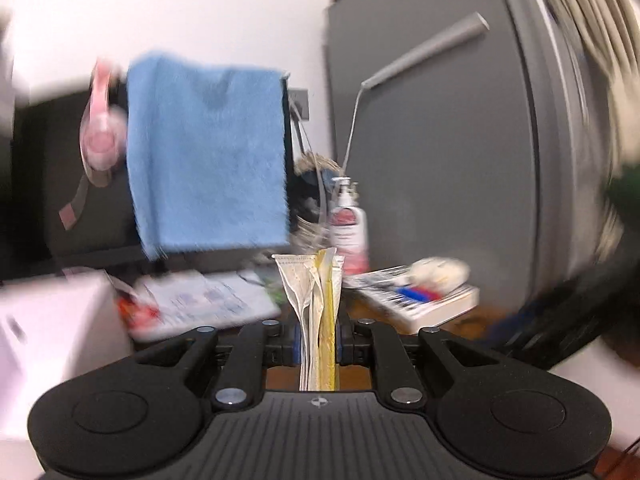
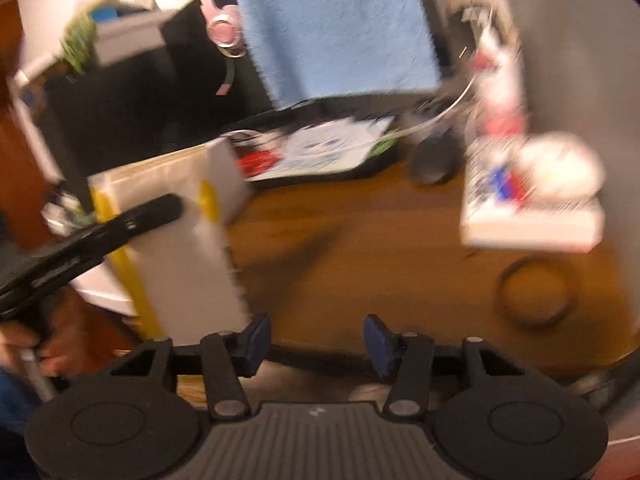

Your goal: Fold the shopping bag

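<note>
**A:** ok counting left to right. One white paper shopping bag with yellow edge strips point(image 2: 176, 240), standing flat and upright at the left of the brown wooden tabletop point(image 2: 360, 248). The left gripper point(image 1: 318, 340) is clamped on its bunched top edge, white and yellow layers squeezed between the blue pads. From the right wrist view that same gripper shows as a black arm lying across the bag's face.

**B:** and the other one?

**A:** right gripper point(image 2: 316, 344) has its jaws spread apart, nothing between them, just bare wood below. It sits just beside the bag's lower right corner, not touching as far as I can tell.

**B:** clutter?

**A:** one fluffy blue towel point(image 1: 208, 152) hanging behind, one pair of pink headphones point(image 1: 100, 132) beside it, one flat tray of printed papers point(image 2: 320, 152), one white pump bottle with a red label point(image 1: 348, 228), one thick white book with something pale on top point(image 2: 532, 216), one dark ring point(image 2: 536, 296) on the wood. A big grey cabinet point(image 1: 440, 160) fills the right. Everything's motion-blurred.
</note>
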Demonstrator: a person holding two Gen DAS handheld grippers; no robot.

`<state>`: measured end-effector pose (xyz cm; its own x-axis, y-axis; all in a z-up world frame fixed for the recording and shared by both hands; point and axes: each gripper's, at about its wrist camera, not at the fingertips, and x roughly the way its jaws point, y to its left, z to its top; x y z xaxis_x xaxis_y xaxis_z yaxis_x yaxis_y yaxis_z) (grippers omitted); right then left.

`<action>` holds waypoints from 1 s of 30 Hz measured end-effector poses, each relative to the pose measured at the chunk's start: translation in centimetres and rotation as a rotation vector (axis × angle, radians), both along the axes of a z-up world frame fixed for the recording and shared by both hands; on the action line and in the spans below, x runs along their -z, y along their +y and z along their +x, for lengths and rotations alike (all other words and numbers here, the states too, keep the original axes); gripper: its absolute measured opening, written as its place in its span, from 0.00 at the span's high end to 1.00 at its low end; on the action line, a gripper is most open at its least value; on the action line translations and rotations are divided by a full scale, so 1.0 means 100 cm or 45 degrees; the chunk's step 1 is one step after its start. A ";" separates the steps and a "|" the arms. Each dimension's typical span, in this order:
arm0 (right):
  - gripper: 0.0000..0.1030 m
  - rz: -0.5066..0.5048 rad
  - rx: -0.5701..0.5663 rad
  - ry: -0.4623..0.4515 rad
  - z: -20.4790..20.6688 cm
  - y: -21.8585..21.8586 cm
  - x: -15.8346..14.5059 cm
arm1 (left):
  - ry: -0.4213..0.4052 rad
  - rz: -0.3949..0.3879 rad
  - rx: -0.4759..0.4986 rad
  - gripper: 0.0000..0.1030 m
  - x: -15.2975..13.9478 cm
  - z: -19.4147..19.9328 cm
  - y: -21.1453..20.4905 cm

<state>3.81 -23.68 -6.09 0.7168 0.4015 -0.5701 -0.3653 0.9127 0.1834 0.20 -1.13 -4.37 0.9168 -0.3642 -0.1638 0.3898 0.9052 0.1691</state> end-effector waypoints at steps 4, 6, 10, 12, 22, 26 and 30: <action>0.07 -0.202 0.094 -0.286 -0.025 0.015 -0.023 | -0.281 0.335 -0.123 0.87 0.019 -0.014 -0.027; 0.07 -0.210 0.039 -0.412 -0.035 0.017 -0.036 | -0.365 0.435 -0.137 0.87 0.028 -0.018 -0.034; 0.08 -0.048 -0.013 -0.463 -0.038 0.013 -0.058 | -0.452 0.575 -0.144 0.87 0.041 -0.022 -0.042; 0.08 0.197 -0.013 -0.299 -0.024 0.004 -0.066 | -0.502 0.649 -0.162 0.87 0.046 -0.023 -0.045; 0.39 0.927 -0.114 0.359 0.039 0.007 -0.041 | -0.644 0.907 -0.192 0.87 0.061 -0.022 -0.056; 0.39 0.912 -0.101 0.446 0.054 0.021 -0.038 | -0.641 0.930 -0.198 0.87 0.062 -0.021 -0.058; 0.68 0.877 -0.079 0.494 0.057 0.030 -0.036 | -0.627 0.937 -0.210 0.87 0.061 -0.020 -0.059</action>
<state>9.54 -20.69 -2.48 0.4826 0.7873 -0.3838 -0.2058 0.5278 0.8240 -1.76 -7.03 -10.47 0.9762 -0.1799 0.1213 -0.0050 0.5401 0.8416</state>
